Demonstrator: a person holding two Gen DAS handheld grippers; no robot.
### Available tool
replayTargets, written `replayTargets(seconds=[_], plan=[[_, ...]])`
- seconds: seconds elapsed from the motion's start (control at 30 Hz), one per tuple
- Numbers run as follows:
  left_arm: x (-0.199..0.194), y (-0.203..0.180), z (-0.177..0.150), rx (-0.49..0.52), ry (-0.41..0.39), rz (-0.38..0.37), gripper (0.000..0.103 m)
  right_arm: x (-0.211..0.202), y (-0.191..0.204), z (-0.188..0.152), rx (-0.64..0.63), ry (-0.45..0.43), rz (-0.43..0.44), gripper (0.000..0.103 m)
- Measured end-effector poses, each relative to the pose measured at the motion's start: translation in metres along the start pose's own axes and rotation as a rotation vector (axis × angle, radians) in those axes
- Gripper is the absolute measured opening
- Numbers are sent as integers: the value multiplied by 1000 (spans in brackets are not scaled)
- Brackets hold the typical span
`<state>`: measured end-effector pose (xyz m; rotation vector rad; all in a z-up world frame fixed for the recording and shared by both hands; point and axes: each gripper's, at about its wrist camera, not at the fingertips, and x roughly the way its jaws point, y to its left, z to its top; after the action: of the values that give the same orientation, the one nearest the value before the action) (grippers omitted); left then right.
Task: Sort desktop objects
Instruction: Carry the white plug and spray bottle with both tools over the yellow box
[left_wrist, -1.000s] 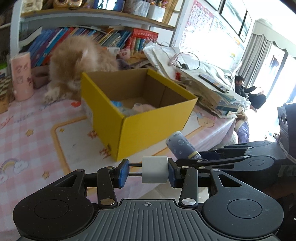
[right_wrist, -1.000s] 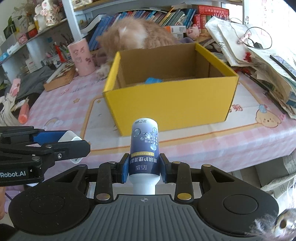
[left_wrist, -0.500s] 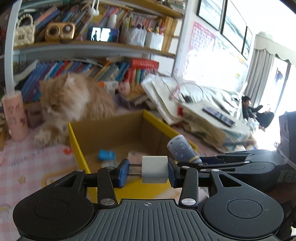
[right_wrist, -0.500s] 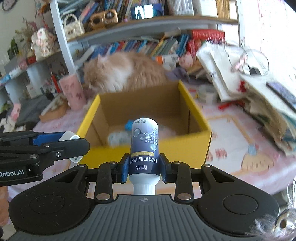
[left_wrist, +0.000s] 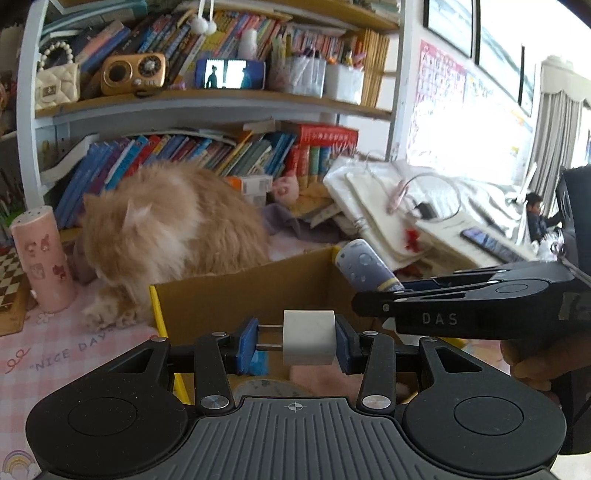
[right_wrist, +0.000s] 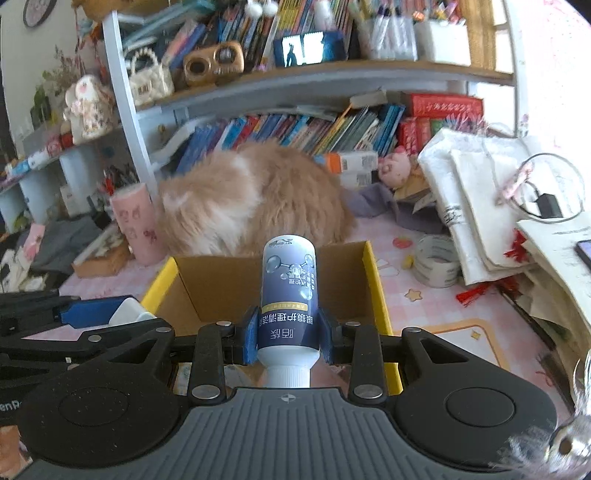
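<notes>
Both loads hang over the yellow box (right_wrist: 376, 295): left gripper (left_wrist: 293, 341) fingers clamp a white block (left_wrist: 309, 341), right gripper (right_wrist: 288, 334) fingers clamp the bottle (right_wrist: 288, 291), its long axis pointing far.

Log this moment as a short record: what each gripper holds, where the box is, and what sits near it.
left gripper: shut on a small white cylinder
right gripper: shut on a dark blue plastic bottle with white cap, cap toward the camera
container: open yellow cardboard box, below both grippers
behind box: fluffy orange cat
right of box: roll of clear tape
left of cat: pink cylindrical tube, upright
</notes>
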<state>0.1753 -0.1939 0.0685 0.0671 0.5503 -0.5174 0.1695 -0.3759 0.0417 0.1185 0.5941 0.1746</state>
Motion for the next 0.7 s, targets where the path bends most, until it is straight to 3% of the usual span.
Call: replayTargets(seconds=[0.4, 0.7], plan=[[45, -3, -29, 33, 169, 37, 42, 48, -2, -31, -119, 182, 35, 30], [39, -9, -36, 48, 165, 50, 42, 60, 3, -39, -195, 245, 55, 30]])
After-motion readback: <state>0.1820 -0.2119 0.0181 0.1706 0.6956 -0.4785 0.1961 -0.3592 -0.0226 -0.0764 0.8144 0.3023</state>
